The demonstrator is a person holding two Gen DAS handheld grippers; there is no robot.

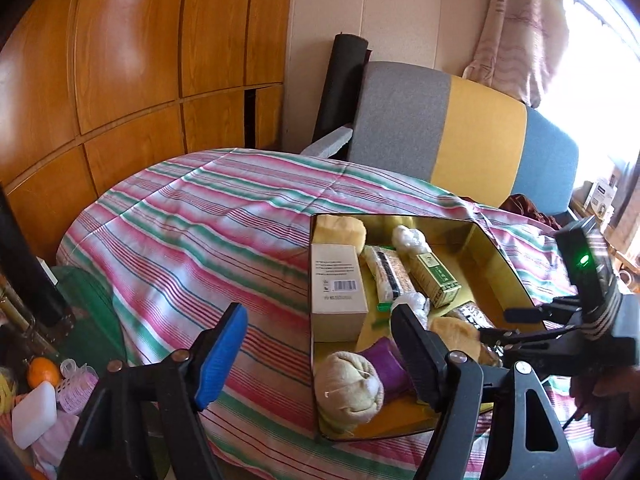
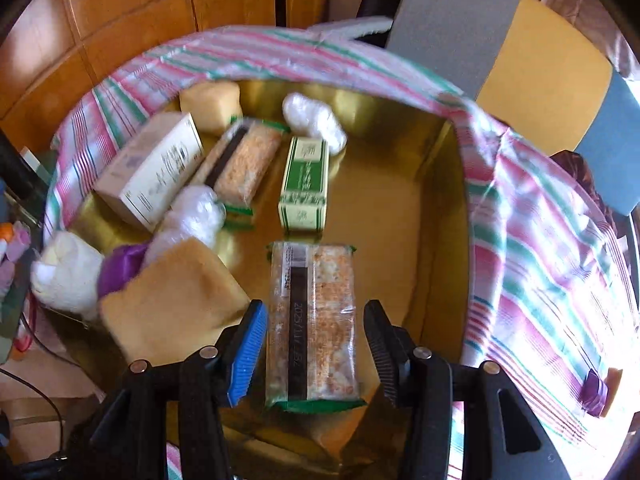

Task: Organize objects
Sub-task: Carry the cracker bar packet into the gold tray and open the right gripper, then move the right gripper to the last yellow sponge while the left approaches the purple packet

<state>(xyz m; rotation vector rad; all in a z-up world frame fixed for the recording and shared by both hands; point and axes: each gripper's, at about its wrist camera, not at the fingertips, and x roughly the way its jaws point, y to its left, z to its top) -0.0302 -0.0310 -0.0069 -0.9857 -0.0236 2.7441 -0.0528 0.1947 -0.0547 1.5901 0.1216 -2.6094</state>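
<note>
Currently right gripper [image 2: 316,350] is spread open, straddling the snack packet [image 2: 314,320] lying flat in the gold tray [image 2: 440,248], pads clear of both long edges. Keep centred, then squeeze gently; crackers probably crush. Left gripper [image 1: 320,356] open, empty; only its view shows the tray's near-left corner.

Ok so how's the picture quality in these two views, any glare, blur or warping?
Left wrist view: the window at upper right is blown out white, the wooden panels bow with fisheye curvature, and the gold tray mirrors its contents. Right wrist view: motion blur smears the purple pouch and plastic-wrapped bundle; the snack packet between the fingers stays sharp.
</note>
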